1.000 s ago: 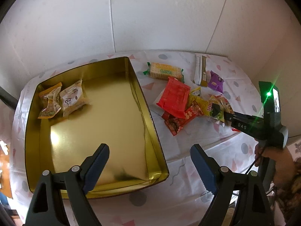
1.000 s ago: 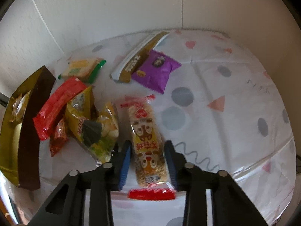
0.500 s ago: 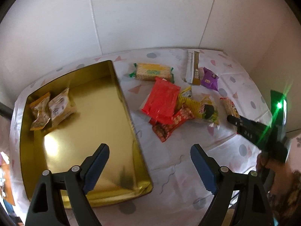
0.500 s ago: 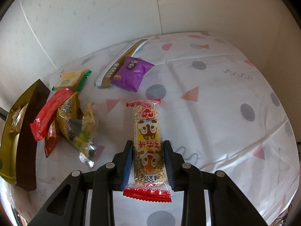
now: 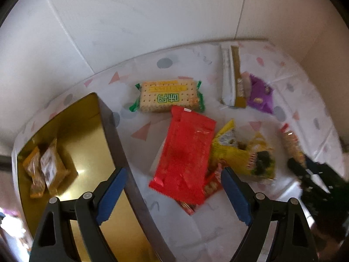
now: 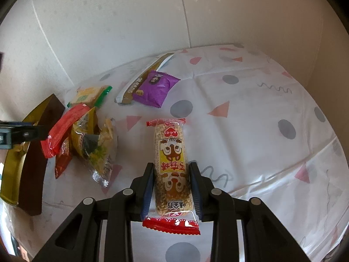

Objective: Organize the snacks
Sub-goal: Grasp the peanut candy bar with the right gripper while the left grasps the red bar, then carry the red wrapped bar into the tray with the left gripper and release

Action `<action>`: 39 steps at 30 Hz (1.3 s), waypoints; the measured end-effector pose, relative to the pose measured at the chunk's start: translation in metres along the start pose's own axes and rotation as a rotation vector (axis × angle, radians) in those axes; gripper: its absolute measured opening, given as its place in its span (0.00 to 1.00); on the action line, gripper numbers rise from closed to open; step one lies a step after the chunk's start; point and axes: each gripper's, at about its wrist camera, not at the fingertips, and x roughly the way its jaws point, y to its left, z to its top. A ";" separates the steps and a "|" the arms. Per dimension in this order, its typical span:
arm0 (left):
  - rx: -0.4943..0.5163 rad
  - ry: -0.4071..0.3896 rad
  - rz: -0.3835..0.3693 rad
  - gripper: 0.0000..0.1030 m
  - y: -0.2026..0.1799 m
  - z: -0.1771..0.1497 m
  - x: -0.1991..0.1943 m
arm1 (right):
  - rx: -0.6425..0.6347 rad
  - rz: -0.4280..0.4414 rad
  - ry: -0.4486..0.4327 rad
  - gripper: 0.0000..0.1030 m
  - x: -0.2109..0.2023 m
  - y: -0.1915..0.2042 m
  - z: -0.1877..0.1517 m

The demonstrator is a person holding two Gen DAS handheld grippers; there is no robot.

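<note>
My right gripper point(image 6: 171, 188) is shut on a long puffed-rice bar with red ends point(image 6: 172, 166) and holds it above the tablecloth; the bar also shows in the left wrist view point(image 5: 291, 145). My left gripper point(image 5: 174, 194) is open and empty, hovering over a red packet point(image 5: 185, 152) beside the gold tin point(image 5: 72, 131). The tin holds two small snack packs point(image 5: 45, 168). A yellow packet point(image 5: 242, 155), a green-ended cracker pack point(image 5: 168, 97), a purple packet point(image 6: 156, 88) and a white-and-gold bar point(image 5: 231, 76) lie on the cloth.
White walls close in behind and to the right. The tin's dark side wall point(image 6: 32, 163) stands at the left in the right wrist view. A small red packet point(image 6: 62, 157) lies under the pile. The patterned tablecloth point(image 6: 250, 120) covers the table.
My left gripper has swung right, from over the tin to over the red packet. My right gripper has lifted the rice bar and drawn back from the pile.
</note>
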 end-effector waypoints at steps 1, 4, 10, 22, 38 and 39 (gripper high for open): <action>0.016 0.002 0.002 0.86 0.000 0.002 0.003 | 0.001 0.002 -0.003 0.31 -0.001 0.000 -0.001; 0.077 0.029 0.038 0.81 -0.003 0.006 0.017 | 0.026 0.021 -0.008 0.31 -0.001 -0.003 0.000; 0.107 0.082 -0.019 0.61 -0.014 0.011 0.036 | 0.038 0.041 -0.012 0.31 -0.001 -0.007 0.001; 0.022 0.041 -0.051 0.41 -0.011 0.008 0.033 | 0.031 0.059 -0.013 0.31 -0.001 -0.011 0.002; -0.094 -0.041 -0.156 0.40 0.009 -0.012 -0.005 | 0.020 0.028 -0.017 0.31 -0.001 -0.006 0.001; -0.100 -0.049 -0.163 0.40 0.010 -0.012 -0.008 | 0.019 0.026 -0.017 0.31 -0.001 -0.006 0.001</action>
